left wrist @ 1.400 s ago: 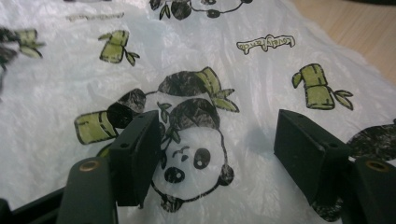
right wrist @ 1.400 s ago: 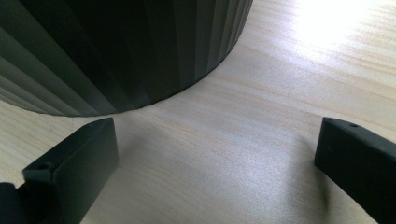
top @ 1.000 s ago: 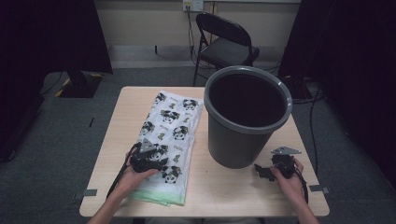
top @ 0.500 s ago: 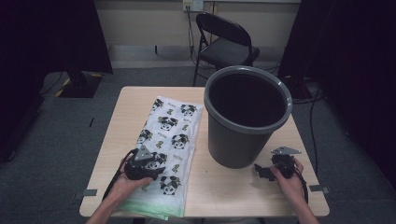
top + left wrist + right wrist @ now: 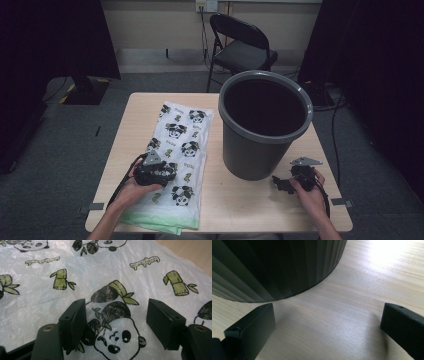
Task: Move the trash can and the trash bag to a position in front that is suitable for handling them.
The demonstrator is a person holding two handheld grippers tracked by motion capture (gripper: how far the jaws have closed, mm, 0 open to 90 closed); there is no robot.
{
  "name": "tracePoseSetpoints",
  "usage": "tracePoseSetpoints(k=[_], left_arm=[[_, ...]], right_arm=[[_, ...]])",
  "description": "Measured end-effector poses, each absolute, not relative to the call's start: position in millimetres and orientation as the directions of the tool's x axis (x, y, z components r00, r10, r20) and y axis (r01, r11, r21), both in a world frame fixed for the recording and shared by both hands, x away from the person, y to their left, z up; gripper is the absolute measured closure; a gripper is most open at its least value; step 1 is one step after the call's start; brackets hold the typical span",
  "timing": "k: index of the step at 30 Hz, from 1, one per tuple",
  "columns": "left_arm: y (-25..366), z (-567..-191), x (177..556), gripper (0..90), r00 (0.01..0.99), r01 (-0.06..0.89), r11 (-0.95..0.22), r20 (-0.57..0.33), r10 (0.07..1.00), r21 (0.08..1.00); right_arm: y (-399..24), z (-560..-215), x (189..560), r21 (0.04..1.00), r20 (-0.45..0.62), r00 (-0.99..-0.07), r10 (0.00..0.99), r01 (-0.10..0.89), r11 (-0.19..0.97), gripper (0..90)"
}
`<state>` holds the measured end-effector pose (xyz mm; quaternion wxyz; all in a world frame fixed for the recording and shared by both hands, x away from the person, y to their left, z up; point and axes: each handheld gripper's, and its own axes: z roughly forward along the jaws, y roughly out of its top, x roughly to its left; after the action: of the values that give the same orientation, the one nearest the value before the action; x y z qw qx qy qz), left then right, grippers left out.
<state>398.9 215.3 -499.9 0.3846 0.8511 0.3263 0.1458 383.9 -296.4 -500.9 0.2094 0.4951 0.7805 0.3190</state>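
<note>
Left gripper (image 5: 116,325) has slid nearer along panda bag (image 5: 105,277), spread; right gripper (image 5: 328,327) gapes.

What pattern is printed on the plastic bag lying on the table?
Black-and-white pandas with green bamboo on the white bag, clearest in the left gripper view.

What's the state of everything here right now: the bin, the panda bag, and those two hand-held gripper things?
Bin: upright on the table, open-topped, inside too dark to tell its contents.
Panda bag: lying flat, spread on the table, beside the bin.
Left hand-held gripper: open, jaws either side of a panda print, over the bag.
Right hand-held gripper: open, low over bare table beside the bin's base, holding nothing.
Folding chair: unfolded, unoccupied.
</note>
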Motion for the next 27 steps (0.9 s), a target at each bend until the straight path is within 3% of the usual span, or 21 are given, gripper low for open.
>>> tracePoseSetpoints(k=[9,11,27], left_arm=[[216.0,-500.5,401.2,31.7,0.615,0.519,-0.404,-0.002,0.788,0.753],[214.0,-500.6,399.6,28.3,0.619,0.522,-0.406,-0.006,0.786,0.75],[217.5,-500.1,401.8,28.6,0.611,0.526,-0.405,-0.001,0.792,0.748]], right_arm=[[-296.4,-500.9,383.9,0.705,-0.011,-0.422,0.907,0.64,0.306,0.0],[-296.4,-500.9,383.9,0.705,-0.01,-0.422,0.907,0.64,0.306,0.0],[-296.4,-500.9,383.9,0.705,-0.01,-0.422,0.907,0.64,0.306,0.0]])
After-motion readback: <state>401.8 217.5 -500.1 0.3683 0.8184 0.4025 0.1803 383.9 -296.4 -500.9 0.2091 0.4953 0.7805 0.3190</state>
